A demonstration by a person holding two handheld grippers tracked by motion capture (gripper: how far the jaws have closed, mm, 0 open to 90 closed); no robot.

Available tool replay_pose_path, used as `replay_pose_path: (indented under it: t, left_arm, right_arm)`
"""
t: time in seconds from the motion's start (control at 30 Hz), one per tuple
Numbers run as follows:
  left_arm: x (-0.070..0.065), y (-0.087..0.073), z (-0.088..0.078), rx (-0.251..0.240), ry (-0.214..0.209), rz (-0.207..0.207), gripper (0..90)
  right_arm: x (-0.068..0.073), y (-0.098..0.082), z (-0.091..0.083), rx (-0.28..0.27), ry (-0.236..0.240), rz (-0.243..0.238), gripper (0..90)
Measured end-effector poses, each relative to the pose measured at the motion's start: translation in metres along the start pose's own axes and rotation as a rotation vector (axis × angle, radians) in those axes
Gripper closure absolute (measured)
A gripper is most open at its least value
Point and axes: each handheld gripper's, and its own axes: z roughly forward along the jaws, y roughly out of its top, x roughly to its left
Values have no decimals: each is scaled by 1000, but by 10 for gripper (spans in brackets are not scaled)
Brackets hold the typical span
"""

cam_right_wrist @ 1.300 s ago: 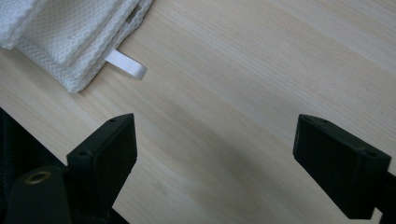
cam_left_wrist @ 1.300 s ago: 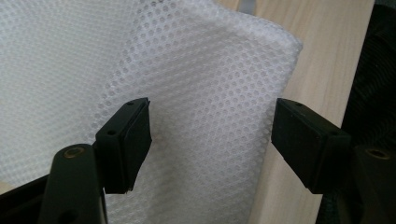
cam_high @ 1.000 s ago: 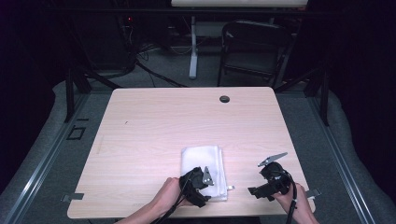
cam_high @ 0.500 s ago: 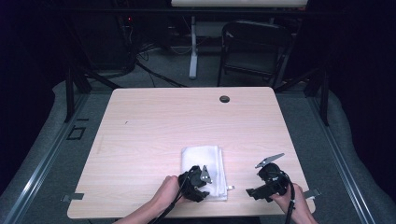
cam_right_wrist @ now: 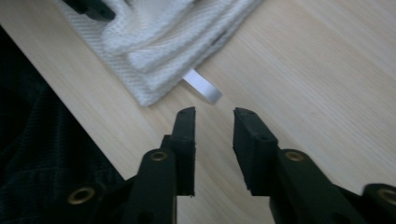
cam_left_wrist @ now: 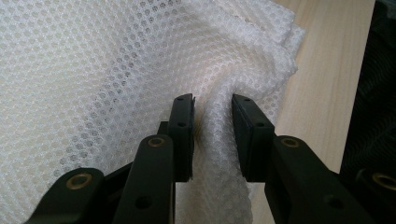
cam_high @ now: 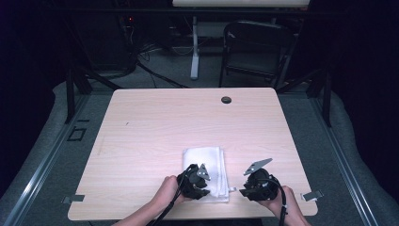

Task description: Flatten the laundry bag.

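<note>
A folded white mesh cloth (cam_high: 207, 162) lies on the wooden table (cam_high: 188, 122) near its front edge. My left gripper (cam_high: 205, 184) is at the cloth's near edge. In the left gripper view its jaws (cam_left_wrist: 212, 105) have just been closing and now pinch a raised fold of the cloth (cam_left_wrist: 93, 70) between the pads. My right gripper (cam_high: 243, 191) sits to the right of the cloth, pointing at it. Its jaws (cam_right_wrist: 212, 114) have just been closing and stand a narrow gap apart over bare wood, with nothing between them. A small white tag (cam_right_wrist: 201, 86) sticks out of the cloth's corner (cam_right_wrist: 159, 46) just ahead.
A round cable hole (cam_high: 226, 100) is at the table's far edge. Metal clips (cam_high: 312, 195) sit at the front corners. A dark chair (cam_high: 254, 47) and cables stand behind the table. The table's front edge runs close under both hands.
The right gripper has slid left toward the cloth's corner, and its jaws have narrowed. The left gripper has stayed at the cloth's near edge.
</note>
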Motion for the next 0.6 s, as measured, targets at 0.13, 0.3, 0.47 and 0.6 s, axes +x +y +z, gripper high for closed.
replay_pose_path:
  t: [0.13,0.3,0.47,0.6]
  left_arm:
    - [0,-1,0,-4,-9,-10,707]
    - [1,-1,0,-2,-11,-7,700]
    - [-1,0,1,5,-10,6,663]
    - [-4,1,2,16,-1,39,604]
  right_arm:
    - [12,9,10,28,15,-50,834]
    - [21,20,22,38,30,-73,872]
    - [22,29,34,59,55,-79,783]
    - [21,34,42,60,72,-50,705]
